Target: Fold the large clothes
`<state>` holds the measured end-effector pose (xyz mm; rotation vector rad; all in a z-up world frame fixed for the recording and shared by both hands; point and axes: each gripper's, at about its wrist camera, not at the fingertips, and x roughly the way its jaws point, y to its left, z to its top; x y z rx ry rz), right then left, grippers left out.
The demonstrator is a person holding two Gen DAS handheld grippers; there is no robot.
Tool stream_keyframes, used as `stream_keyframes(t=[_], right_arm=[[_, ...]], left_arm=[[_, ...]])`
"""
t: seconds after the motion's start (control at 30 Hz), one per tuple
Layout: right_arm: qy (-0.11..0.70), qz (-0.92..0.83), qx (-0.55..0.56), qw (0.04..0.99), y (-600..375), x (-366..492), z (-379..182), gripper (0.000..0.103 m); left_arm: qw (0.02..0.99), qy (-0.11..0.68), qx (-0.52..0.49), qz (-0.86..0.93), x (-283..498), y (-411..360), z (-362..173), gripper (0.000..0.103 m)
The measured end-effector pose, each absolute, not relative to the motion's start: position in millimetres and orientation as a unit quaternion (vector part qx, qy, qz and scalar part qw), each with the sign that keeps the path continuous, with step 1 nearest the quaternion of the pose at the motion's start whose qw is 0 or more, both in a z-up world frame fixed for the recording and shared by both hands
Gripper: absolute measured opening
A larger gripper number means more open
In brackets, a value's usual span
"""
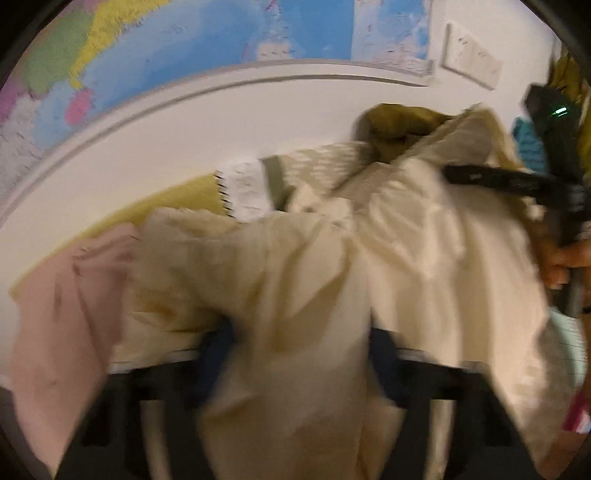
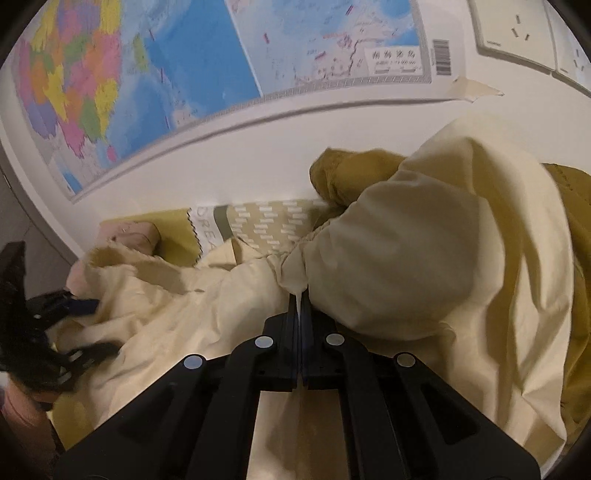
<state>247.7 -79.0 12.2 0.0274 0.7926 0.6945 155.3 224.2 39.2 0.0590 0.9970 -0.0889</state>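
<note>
A large cream garment with a mustard-yellow lining is bunched up and held between both grippers above a yellow-covered surface. My right gripper is shut, pinching a fold of the cream cloth between its fingertips. In the left wrist view the same cream garment drapes over my left gripper, hiding most of both fingers; cloth hangs between them. The right gripper also shows in the left wrist view at the far right, and the left gripper shows in the right wrist view at the far left, its fingers on the cloth.
A pink garment lies at the left. A patterned cushion or bag with lettering rests against the white wall. A large coloured map hangs above. Wall sockets are at the upper right.
</note>
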Motion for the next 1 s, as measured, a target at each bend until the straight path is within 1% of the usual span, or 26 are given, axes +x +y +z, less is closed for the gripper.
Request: stream_keyframes(t=[0.03, 0.07, 0.13, 0.23, 0.3, 0.33, 0.37, 0.4, 0.43, 0.47, 0.5, 0.53, 0.57, 0.6, 0.63, 0.67, 0.7, 0.77, 0.8, 0.87, 1.0], right_arm=[[0.373, 0.333, 0.016, 0.866, -80, 248, 17, 0.001], [0.365, 0.334, 0.020, 0.869, -82, 248, 23, 0.001], [0.349, 0.336, 0.025, 0.875, -83, 249, 32, 0.001], [0.344, 0.327, 0.026, 0.880, -80, 258, 31, 0.001], [0.375, 0.321, 0.015, 0.870, -73, 266, 14, 0.001], [0.382, 0.319, 0.006, 0.867, -71, 267, 9, 0.001], [0.383, 0.315, 0.002, 0.868, -72, 266, 5, 0.000], [0.384, 0.320, 0.007, 0.866, -75, 264, 5, 0.000], [0.387, 0.326, 0.013, 0.863, -78, 262, 6, 0.008], [0.389, 0.335, 0.019, 0.858, -83, 257, 8, 0.027], [0.385, 0.349, 0.024, 0.854, -90, 248, 13, 0.048], [0.375, 0.360, 0.023, 0.854, -98, 237, 17, 0.055], [0.363, 0.361, 0.018, 0.859, -107, 225, 22, 0.064], [0.352, 0.360, 0.014, 0.864, -117, 215, 25, 0.067], [0.339, 0.361, 0.015, 0.869, -132, 201, 29, 0.067], [0.330, 0.362, 0.022, 0.871, -150, 188, 32, 0.068], [0.322, 0.356, 0.032, 0.877, -169, 175, 33, 0.075], [0.314, 0.333, 0.046, 0.888, -199, 160, 27, 0.087], [0.315, 0.317, 0.055, 0.893, -220, 151, 20, 0.089], [0.332, 0.302, 0.074, 0.891, -244, 142, 1, 0.089], [0.382, 0.299, 0.123, 0.866, -270, 134, -47, 0.092]], left_arm=[[0.875, 0.481, 0.020, -0.039, 160, 228, 39, 0.018], [0.876, 0.480, 0.011, -0.037, 162, 231, 42, 0.012], [0.882, 0.470, -0.001, -0.023, 168, 239, 48, 0.010], [0.883, 0.468, -0.028, -0.013, 180, 252, 48, 0.010], [0.873, 0.486, -0.041, -0.006, 188, 258, 32, 0.011], [0.867, 0.496, -0.045, -0.004, 191, 261, 23, 0.015], [0.866, 0.498, -0.039, -0.002, 190, 261, 18, 0.020], [0.869, 0.495, -0.028, 0.001, 189, 260, 16, 0.022], [0.871, 0.491, -0.024, 0.005, 187, 260, 17, 0.025], [0.873, 0.487, -0.021, 0.006, 185, 261, 19, 0.026], [0.876, 0.482, -0.016, 0.005, 182, 261, 21, 0.028], [0.879, 0.477, -0.014, 0.004, 178, 260, 24, 0.033], [0.885, 0.465, -0.017, 0.000, 170, 260, 32, 0.044], [0.893, 0.450, -0.023, -0.009, 162, 258, 40, 0.050], [0.899, 0.438, -0.027, -0.011, 155, 260, 47, 0.061], [0.911, 0.411, -0.035, -0.014, 137, 267, 58, 0.064], [0.917, 0.397, -0.041, -0.015, 125, 273, 64, 0.065], [0.925, 0.375, -0.056, -0.005, 98, 289, 72, 0.072], [0.929, 0.366, -0.059, 0.007, 83, 298, 73, 0.073], [0.929, 0.362, -0.065, 0.027, 59, 313, 71, 0.077], [0.920, 0.379, -0.092, 0.031, 22, 336, 50, 0.079]])
